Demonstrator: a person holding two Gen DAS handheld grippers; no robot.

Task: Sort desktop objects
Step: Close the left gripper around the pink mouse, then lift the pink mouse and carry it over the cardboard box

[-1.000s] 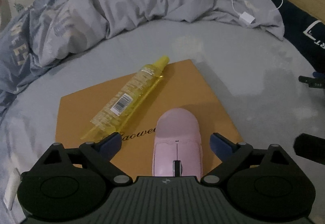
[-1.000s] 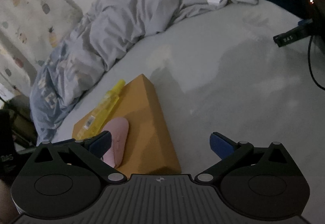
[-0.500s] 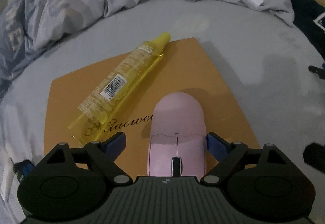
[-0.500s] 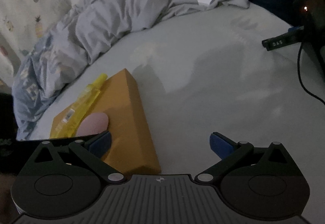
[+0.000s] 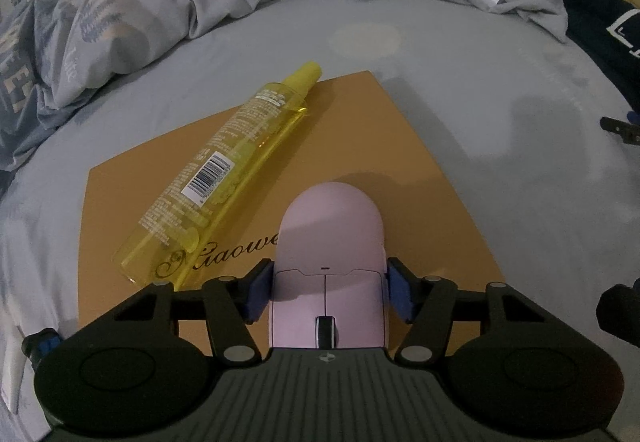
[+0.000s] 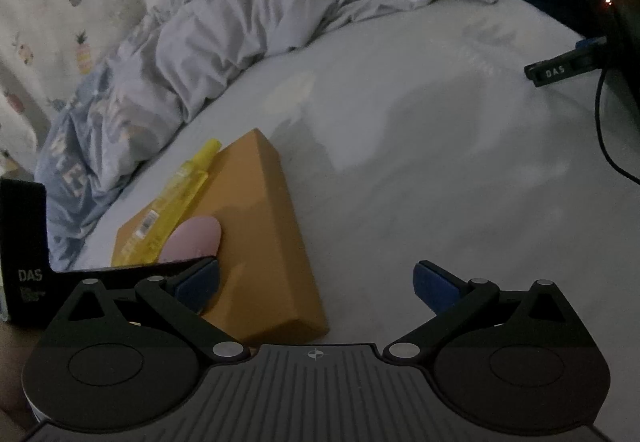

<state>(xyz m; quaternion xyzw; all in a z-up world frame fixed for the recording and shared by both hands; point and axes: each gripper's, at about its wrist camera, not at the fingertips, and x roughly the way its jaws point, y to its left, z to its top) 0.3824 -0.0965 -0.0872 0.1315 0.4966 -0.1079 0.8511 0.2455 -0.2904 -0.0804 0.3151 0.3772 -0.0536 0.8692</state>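
Left hand-held gripper (image 5: 328, 292) closing on pink mouse (image 5: 329, 242); grey bedsheet (image 5: 500, 145), dim rm.

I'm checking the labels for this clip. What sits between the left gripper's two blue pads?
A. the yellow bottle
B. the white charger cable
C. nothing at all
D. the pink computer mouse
D: in the left wrist view the left gripper has its jaws closing around the pink computer mouse, a blue pad against each side of it, while the yellow bottle lies apart on the orange box.
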